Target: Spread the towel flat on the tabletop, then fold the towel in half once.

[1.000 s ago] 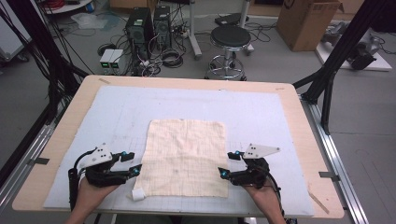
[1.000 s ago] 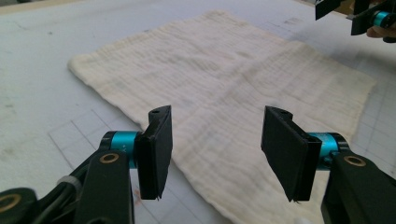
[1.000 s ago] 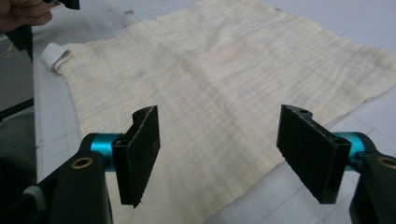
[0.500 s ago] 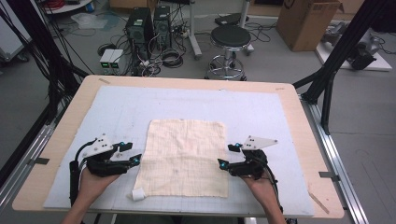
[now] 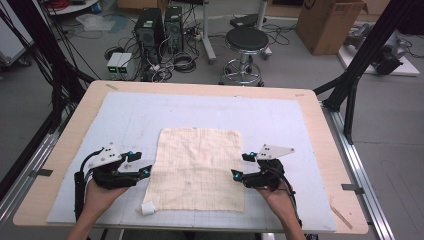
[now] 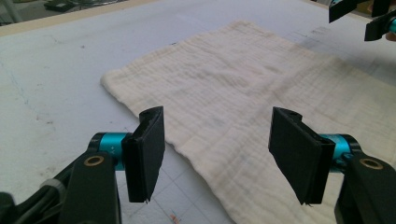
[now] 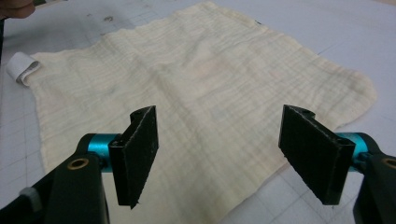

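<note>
A cream muslin cloth (image 5: pixel 197 167) lies flat and spread out in the middle of the white mat (image 5: pixel 125 120). A small white label (image 5: pixel 148 208) sticks out at its near left corner. My left gripper (image 5: pixel 141 164) hovers at the cloth's left edge, open, jaws wide over that edge (image 6: pixel 196 154). My right gripper (image 5: pixel 242 166) stands at the cloth's right edge, also open, with the cloth (image 7: pixel 187 88) stretching away beyond its jaws. Neither holds anything. In the left gripper view the right gripper's (image 6: pixel 369 18) jaws show far off at the top right.
The mat lies on a wooden table (image 5: pixel 320 120) with black frame posts at both sides. Behind the table stand a stool (image 5: pixel 247 42), computer towers (image 5: pixel 160 27) with cables, and a cardboard box (image 5: pixel 332 25) on the floor.
Both grippers have moved forward, away from the near edge, along the cloth's two side edges. The cloth has not moved.
</note>
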Available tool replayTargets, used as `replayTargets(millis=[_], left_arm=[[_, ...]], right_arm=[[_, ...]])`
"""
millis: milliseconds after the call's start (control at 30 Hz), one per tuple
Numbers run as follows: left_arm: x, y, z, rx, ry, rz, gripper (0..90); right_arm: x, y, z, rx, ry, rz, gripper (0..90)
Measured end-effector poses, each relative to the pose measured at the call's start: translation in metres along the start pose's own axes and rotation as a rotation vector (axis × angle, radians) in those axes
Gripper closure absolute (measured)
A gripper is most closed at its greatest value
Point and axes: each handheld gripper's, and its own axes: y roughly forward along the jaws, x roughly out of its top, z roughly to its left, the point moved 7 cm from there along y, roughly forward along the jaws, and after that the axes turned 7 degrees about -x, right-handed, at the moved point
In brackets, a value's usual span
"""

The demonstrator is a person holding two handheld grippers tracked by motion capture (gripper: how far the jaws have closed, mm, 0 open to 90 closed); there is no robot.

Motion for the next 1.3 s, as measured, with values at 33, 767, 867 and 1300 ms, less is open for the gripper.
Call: replayTargets(millis=[33,767,867,1300], left_arm=[[0.000,0.000,0.000,-0.001,0.002,0.001,36.6],[0.013,0.013,0.027,0.023,-0.049,0.033,39.2],[0.020,0.020,0.035,0.032,-0.055,0.037,41.6],[0.051,0.049,0.057,0.052,-0.037,0.078,43.5]], right_arm=[[0.000,0.000,0.000,-0.001,0.000,0.001,28.1],[0.019,0.008,-0.024,-0.020,0.009,0.009,28.2],[0.025,0.011,-0.032,-0.028,0.020,0.026,28.2],[0.051,0.020,-0.070,-0.076,0.073,0.019,28.3]])
